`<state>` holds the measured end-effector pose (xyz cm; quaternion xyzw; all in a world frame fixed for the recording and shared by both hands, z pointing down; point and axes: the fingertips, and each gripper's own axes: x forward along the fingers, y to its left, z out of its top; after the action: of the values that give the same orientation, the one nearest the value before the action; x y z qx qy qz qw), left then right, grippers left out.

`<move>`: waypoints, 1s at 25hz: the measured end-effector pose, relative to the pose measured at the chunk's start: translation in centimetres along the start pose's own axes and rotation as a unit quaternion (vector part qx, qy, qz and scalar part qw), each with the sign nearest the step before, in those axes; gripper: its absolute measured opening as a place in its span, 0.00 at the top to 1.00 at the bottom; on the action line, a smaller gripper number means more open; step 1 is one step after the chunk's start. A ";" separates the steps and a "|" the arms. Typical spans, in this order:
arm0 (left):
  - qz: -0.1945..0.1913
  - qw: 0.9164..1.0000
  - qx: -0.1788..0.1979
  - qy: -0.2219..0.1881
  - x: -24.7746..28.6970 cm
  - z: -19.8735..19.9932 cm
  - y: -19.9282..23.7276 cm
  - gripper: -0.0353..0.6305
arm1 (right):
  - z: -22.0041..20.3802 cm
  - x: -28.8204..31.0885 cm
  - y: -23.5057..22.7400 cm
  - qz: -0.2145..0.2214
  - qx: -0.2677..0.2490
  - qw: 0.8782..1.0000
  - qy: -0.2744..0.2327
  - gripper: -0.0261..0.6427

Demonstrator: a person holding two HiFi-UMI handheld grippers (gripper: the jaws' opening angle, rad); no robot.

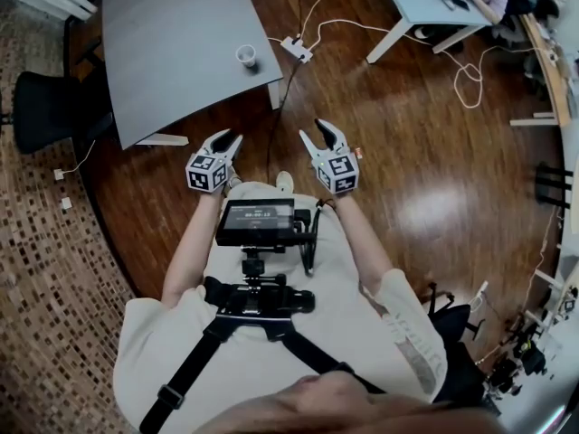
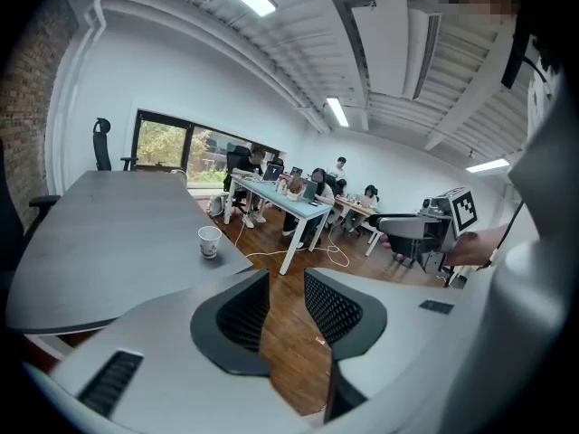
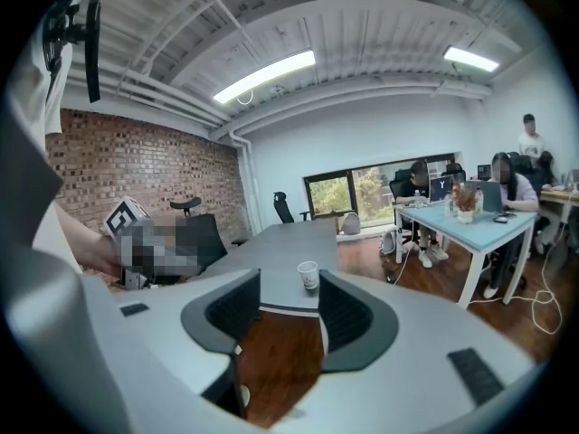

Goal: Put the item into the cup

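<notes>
A white paper cup [image 1: 246, 56] stands near the front right corner of the grey table [image 1: 172, 43]. No item for the cup can be made out in any view. Both grippers hang over the wooden floor, short of the table. My left gripper [image 1: 224, 142] is open with nothing between its jaws; in its own view the left gripper [image 2: 288, 298] points to the right of the cup [image 2: 209, 241]. My right gripper [image 1: 320, 133] is open and empty too. In its own view the cup [image 3: 308, 275] shows between the right gripper's [image 3: 289, 304] fingers, far off.
A power strip [image 1: 297, 49] with white cables lies on the floor past the table corner. A light blue desk [image 1: 412, 7] with seated people stands at the back right. A black office chair [image 1: 41, 107] is left of the table. A monitor rig [image 1: 258, 221] hangs on the person's chest.
</notes>
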<state>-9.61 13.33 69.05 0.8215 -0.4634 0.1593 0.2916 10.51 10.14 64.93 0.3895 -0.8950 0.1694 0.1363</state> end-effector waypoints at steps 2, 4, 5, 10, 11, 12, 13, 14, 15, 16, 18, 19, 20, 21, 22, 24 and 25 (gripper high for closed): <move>-0.001 1.000 0.000 0.004 0.1 -0.3 -0.4 0.76 | -0.4 -0.3 -0.1 0.000 0.004 1.000 0.002 0.64; -0.002 1.000 0.000 0.005 0.2 -0.6 -0.4 0.76 | -0.9 -0.3 -0.2 -0.001 0.006 1.000 0.005 0.64; -0.003 1.000 -0.001 0.005 0.2 -0.6 -0.2 0.76 | -1.1 -0.1 -0.1 -0.001 0.007 1.000 0.007 0.64; -0.001 1.000 -0.003 0.006 0.0 -0.2 0.1 0.76 | -0.9 0.4 0.2 0.005 0.007 1.000 0.015 0.64; 0.000 1.000 -0.003 0.006 0.0 -0.2 0.3 0.76 | -1.2 0.7 0.2 0.006 0.009 1.000 0.018 0.64; 0.000 1.000 -0.005 0.006 0.0 -0.3 0.7 0.76 | -1.4 1.1 0.3 0.006 0.010 1.000 0.020 0.64; 0.000 1.000 -0.007 0.006 0.1 -0.6 1.2 0.76 | -1.4 1.5 0.5 0.007 0.010 1.000 0.021 0.64; 0.000 1.000 -0.010 0.005 0.1 -0.8 1.7 0.76 | -1.5 1.9 0.7 0.009 0.008 1.000 0.021 0.64; 0.000 1.000 -0.010 0.004 0.1 -0.9 1.9 0.76 | -1.5 2.2 0.9 0.009 0.006 1.000 0.021 0.64; 0.000 1.000 -0.011 0.003 0.0 -1.1 2.0 0.76 | -1.5 2.3 1.1 0.009 0.002 1.000 0.021 0.64; 0.001 1.000 -0.014 0.004 0.0 -1.6 2.1 0.76 | -1.8 2.3 1.2 0.007 -0.006 1.000 0.024 0.64; 0.001 1.000 -0.016 0.005 0.0 -1.8 2.1 0.76 | -1.9 2.3 1.2 0.006 -0.010 1.000 0.027 0.64; 0.002 1.000 -0.017 0.005 0.0 -2.0 2.2 0.76 | -2.0 2.2 1.2 0.005 -0.012 0.999 0.029 0.64; 0.002 1.000 -0.018 0.005 0.0 -2.1 2.2 0.76 | -2.0 2.2 1.1 0.005 -0.014 0.999 0.030 0.64; 0.002 1.000 -0.019 0.005 0.0 -2.1 2.2 0.76 | -2.0 2.2 1.1 0.004 -0.014 0.999 0.029 0.64; 0.002 1.000 -0.019 0.006 0.0 -2.2 2.1 0.76 | -2.0 2.0 1.0 0.004 -0.012 1.000 0.027 0.64; 0.002 1.000 -0.019 0.006 0.0 -2.2 2.1 0.76 | -1.9 1.9 1.0 0.004 -0.011 1.000 0.025 0.64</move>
<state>-11.40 13.91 71.47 0.8141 -0.4660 0.1559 0.3093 8.76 10.28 67.17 0.3796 -0.8949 0.1695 0.1621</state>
